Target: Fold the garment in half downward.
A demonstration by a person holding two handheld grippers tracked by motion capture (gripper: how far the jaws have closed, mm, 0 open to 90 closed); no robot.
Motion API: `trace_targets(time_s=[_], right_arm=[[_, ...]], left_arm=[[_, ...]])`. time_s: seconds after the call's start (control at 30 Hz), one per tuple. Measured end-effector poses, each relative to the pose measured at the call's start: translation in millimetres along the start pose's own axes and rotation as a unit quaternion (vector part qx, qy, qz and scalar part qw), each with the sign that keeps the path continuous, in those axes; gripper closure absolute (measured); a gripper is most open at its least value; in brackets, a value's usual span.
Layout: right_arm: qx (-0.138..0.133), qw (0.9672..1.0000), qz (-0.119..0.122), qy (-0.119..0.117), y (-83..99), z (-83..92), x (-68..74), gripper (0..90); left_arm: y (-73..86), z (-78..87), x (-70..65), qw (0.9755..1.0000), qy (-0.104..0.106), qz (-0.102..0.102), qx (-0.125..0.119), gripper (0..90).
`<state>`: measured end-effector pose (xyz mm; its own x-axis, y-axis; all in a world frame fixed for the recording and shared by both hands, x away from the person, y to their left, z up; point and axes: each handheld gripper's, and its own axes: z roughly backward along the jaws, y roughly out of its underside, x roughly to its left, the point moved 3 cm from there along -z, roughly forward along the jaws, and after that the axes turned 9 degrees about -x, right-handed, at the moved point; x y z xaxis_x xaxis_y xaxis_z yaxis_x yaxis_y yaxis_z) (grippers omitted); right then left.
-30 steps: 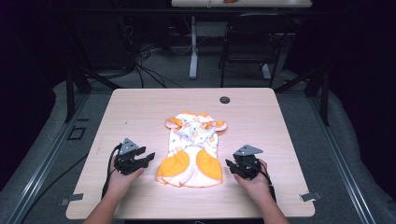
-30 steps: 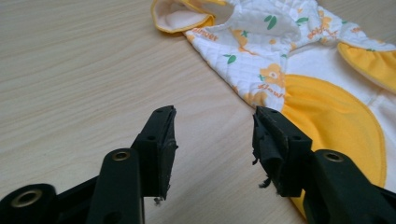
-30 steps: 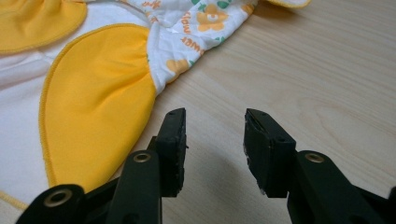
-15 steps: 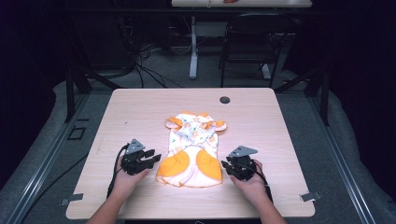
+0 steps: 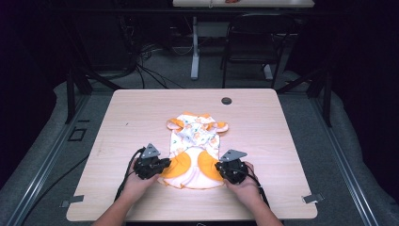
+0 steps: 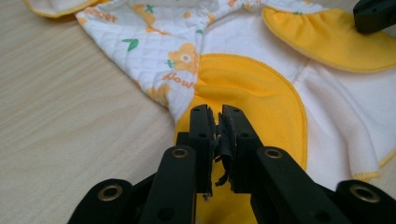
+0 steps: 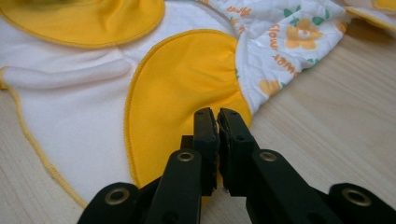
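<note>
I see the baby romper (image 5: 195,149) lying flat on the worktop (image 5: 263,127), long axis near-to-far, its white, flower-printed top pointing far, orange flaps near. My left hand-held gripper (image 5: 162,165) and right hand-held gripper (image 5: 219,167) have just been closing, apparently pinching its orange edges.

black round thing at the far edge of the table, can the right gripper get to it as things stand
Probably not right away: the right gripper is shut on the garment, though bare table lies toward the black round thing.

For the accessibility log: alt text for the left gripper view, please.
The left gripper, jaws nearly together, pinches the yellow flap edge of a baby garment, white quilted cloth with flower print, on a wooden table. Its jaws have just been closing.
</note>
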<state>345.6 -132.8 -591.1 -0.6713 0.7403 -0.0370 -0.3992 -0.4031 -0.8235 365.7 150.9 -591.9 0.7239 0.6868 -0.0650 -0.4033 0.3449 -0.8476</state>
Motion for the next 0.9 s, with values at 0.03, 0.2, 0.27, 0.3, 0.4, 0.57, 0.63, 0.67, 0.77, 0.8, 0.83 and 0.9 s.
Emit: trace_targets(time_s=[0.03, 0.2, 0.27, 0.3, 0.4, 0.57, 0.63, 0.67, 0.77, 0.8, 0.83, 0.9], right_arm=[[0.007, 1.0000, 0.001, -0.003, 0.9, -1.6, 0.6, 87.3], [0.018, 0.9998, 0.005, -0.011, 3.7, -3.1, -0.7, 89.4], [0.019, 0.9997, 0.005, -0.011, 4.7, -2.4, -1.1, 89.6], [0.021, 0.9997, 0.008, -0.011, 5.1, -2.0, -1.3, 89.6], [0.022, 0.9996, 0.009, -0.017, 5.9, -1.0, -1.2, 89.7], [0.031, 0.9992, 0.017, -0.020, 7.4, 2.9, 1.1, 89.8], [0.035, 0.9987, 0.026, -0.025, 8.5, 6.1, 4.1, 89.9], [0.035, 0.9987, 0.026, -0.025, 8.5, 6.1, 4.1, 89.9], [0.043, 0.9982, 0.026, -0.034, 9.8, 9.9, 6.8, 89.8], [0.044, 0.9980, 0.026, -0.037, 10.4, 11.3, 8.2, 89.8], [0.051, 0.9974, 0.030, -0.042, 11.0, 13.6, 9.2, 89.8], [0.060, 0.9963, 0.038, -0.049, 12.4, 17.6, 11.9, 89.8]], left_arm=[[0.6, -0.7, -0.1, 1.0000, 0.000, -0.002, 0.003, 86.4], [5.3, -5.0, -1.7, 0.9997, 0.006, -0.011, 0.020, 88.8], [6.0, -5.6, -2.3, 0.9997, 0.008, -0.012, 0.021, 89.4], [6.2, -5.6, -2.5, 0.9997, 0.009, -0.010, 0.021, 89.6], [7.9, -4.7, -4.0, 0.9997, 0.012, -0.008, 0.022, 89.6], [9.8, -0.8, -10.5, 0.9992, 0.022, -0.017, 0.029, 89.6], [11.0, 0.7, -13.3, 0.9991, 0.024, -0.016, 0.029, 89.6], [11.5, 2.0, -14.4, 0.9990, 0.026, -0.018, 0.032, 89.6], [13.3, 5.5, -18.2, 0.9987, 0.031, -0.019, 0.036, 89.6], [14.1, 6.6, -20.2, 0.9986, 0.032, -0.019, 0.037, 89.6], [14.7, 7.8, -22.3, 0.9985, 0.033, -0.022, 0.038, 89.6], [15.9, 10.9, -26.7, 0.9979, 0.036, -0.027, 0.046, 89.5]])
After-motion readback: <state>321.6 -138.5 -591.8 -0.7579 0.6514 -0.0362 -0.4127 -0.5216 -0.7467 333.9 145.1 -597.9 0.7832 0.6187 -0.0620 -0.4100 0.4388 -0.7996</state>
